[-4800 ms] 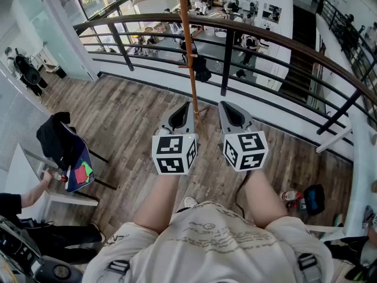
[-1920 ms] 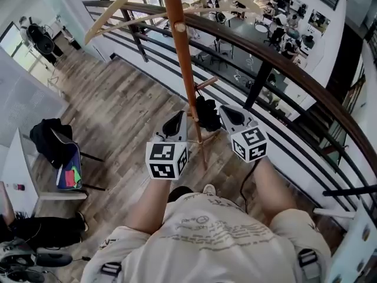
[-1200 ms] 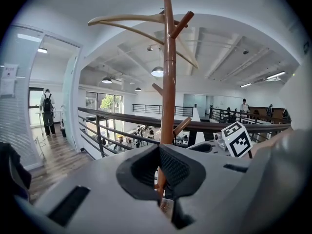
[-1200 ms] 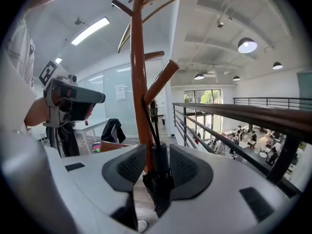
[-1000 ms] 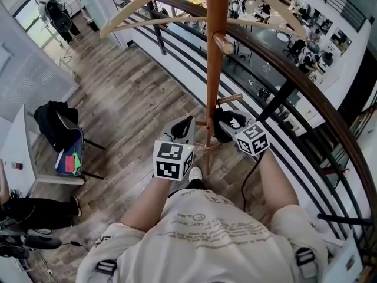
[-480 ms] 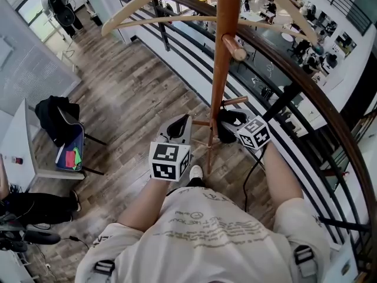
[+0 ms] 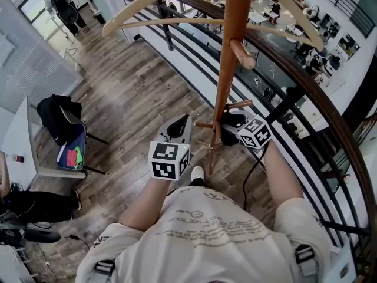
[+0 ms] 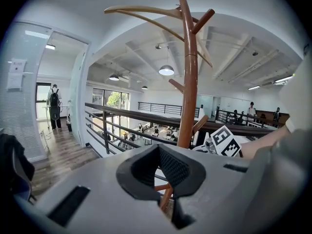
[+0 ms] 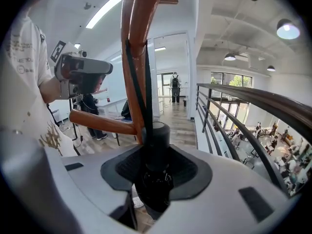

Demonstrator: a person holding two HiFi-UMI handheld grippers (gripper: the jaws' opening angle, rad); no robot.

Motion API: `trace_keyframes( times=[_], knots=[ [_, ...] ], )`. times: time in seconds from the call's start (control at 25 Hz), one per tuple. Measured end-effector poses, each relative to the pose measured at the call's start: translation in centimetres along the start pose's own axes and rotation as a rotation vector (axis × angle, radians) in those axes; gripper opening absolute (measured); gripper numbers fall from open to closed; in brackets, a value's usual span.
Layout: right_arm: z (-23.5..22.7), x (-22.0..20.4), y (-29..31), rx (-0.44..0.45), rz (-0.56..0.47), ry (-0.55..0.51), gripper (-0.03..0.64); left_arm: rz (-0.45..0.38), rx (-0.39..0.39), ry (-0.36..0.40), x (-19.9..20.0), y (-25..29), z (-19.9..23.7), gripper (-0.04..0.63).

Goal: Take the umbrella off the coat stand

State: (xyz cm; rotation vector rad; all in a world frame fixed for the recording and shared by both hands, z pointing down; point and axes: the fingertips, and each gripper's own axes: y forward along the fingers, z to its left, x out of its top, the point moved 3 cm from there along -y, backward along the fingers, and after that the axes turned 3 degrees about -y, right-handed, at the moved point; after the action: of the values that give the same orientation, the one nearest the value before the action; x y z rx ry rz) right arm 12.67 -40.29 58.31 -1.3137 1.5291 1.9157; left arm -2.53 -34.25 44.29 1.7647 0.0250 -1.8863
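Trouble could be caused if the umbrella (image 9: 155,140) is pulled straight out. Its black strap (image 9: 146,82) is run up along the pole of the coat stand (image 9: 132,57), so the strap could get caught and the whole stand could be tipped. The umbrella could also be dropped if it is lifted before it is squeezed well.

The right gripper (image 7: 231,121) is closing with the umbrella's top end between its jaws, but a firm squeeze is not seen yet. The left gripper (image 7: 179,124) is held apart and empty, left of the pole.

The umbrella is hung close against the pole, just right of the middle of the head view. Its long side runs up and down, with the strap end up and the other end pointed at the floor.
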Motion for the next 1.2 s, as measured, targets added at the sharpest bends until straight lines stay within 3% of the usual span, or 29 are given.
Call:
trace_keyframes(
  times=[0.2, 0.68, 1.2],
  knots=[
    [0.0, 0.2, 0.2, -0.027, 0.016, -0.022, 0.15, -0.006, -0.008, -0.001, 0.3, 0.6, 0.4, 0.005],
    [0.0, 1.1, -1.8, -0.117, -0.057, 0.063, 0.149, -0.072, -0.023, -0.005, 2.0, 1.2, 0.3, 0.005],
    [-1.3, 5.9, -8.4, -0.288, -0.21, 0.145, 0.149, -0.104, -0.076, -0.004, 3.0, 1.3, -1.5, 0.005]
  ],
)
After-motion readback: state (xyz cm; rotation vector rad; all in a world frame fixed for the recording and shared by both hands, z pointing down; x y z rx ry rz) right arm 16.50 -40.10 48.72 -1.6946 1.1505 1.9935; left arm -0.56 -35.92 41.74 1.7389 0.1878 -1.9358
